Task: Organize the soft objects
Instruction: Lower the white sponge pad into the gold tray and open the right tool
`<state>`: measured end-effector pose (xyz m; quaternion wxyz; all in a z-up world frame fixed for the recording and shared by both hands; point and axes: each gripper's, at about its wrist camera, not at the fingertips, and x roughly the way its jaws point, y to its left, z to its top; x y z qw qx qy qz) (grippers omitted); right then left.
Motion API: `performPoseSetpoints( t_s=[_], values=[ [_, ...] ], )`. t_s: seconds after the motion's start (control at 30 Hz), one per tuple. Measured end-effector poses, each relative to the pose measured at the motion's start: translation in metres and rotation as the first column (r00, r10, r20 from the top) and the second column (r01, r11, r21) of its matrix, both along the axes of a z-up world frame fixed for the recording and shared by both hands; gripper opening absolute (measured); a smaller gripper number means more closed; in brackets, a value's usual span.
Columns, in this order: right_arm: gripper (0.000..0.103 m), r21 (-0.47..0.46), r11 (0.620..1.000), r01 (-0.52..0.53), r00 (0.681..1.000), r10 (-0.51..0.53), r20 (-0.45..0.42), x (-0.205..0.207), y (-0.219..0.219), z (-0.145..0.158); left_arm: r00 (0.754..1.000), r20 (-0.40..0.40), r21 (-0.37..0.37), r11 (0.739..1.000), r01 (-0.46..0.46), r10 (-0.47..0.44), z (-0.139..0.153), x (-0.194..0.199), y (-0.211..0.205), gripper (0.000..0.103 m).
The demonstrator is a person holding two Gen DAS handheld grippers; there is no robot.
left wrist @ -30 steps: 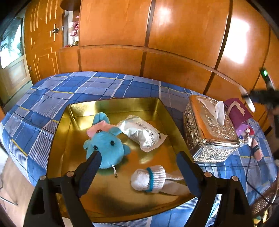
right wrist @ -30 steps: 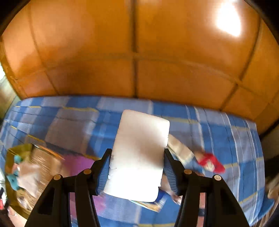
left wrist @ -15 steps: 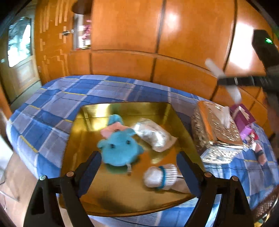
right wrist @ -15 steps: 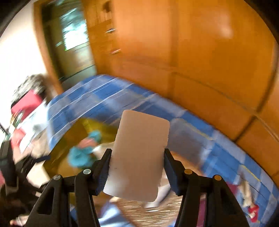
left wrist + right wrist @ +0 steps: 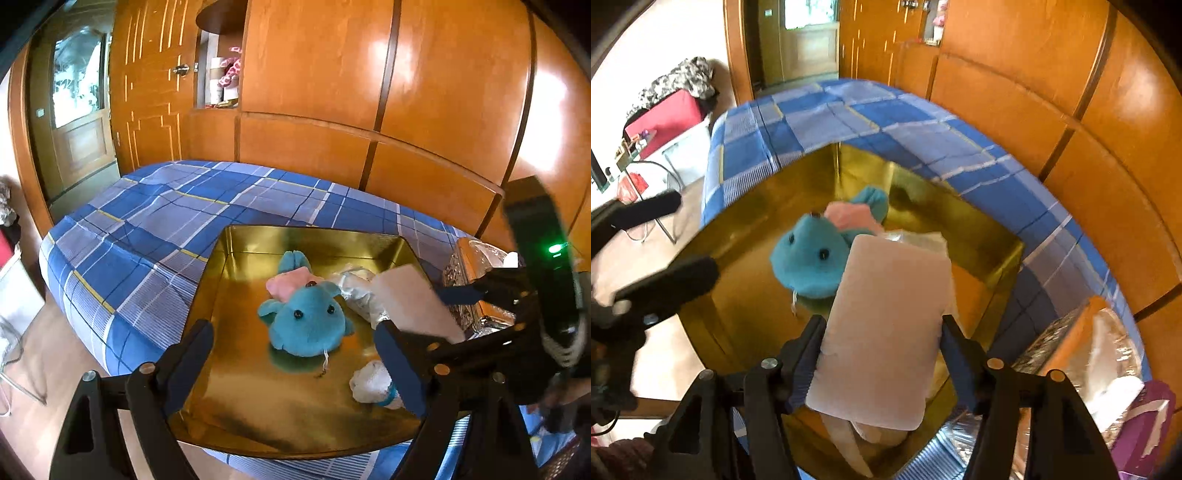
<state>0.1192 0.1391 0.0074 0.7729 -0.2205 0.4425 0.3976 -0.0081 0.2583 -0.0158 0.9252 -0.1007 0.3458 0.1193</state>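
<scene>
While wide on its white sponge (image 5: 882, 332), right claw (image 5: 882, 354) above crowded gold tray (image 5: 982, 266).

A: White rolled sock with teal band (image 5: 371, 384), in gold metal tray (image 5: 236, 291): partly hidden behind left gripper's finger.

B: Right view: flat white rectangular sponge (image 5: 882, 332) covers the crinkled silver-white packet (image 5: 923, 240). Ornate silver tissue box (image 5: 1082, 347) blurred, cut by the frame.

A blue plaid bed (image 5: 155, 221) stretches ahead of the jaws, backed by orange wooden wardrobe panels (image 5: 436, 92). Right of the jaws sits a silver tissue box (image 5: 1086, 347); beyond it, a purple packet (image 5: 1145, 424). Far left stands a red case (image 5: 665, 118).
</scene>
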Motion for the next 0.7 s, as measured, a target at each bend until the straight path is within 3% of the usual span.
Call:
performPoseSetpoints(
  t_s=[0.13, 0.43, 0.7],
  values=[
    [0.083, 0.033, 0.999, 0.006, 1.000, -0.005, -0.023, -0.001, -0.007, 0.001, 1.000, 0.004, 0.008, 1.000, 0.001, -0.001, 0.001, -0.001, -0.002, 0.091],
    [0.083, 0.136, 0.986, 0.097, 0.995, -0.098, 0.006, -0.010, -0.041, 0.025, 1.000, 0.004, 0.025, 1.000, 0.008, -0.008, 0.003, -0.001, -0.008, 0.091],
    [0.083, 0.199, 0.963, 0.182, 0.975, -0.203, 0.089, -0.026, -0.077, 0.048, 0.999, 0.001, 0.033, 0.998, 0.047, -0.047, 0.003, -0.001, -0.023, 0.091]
  ],
)
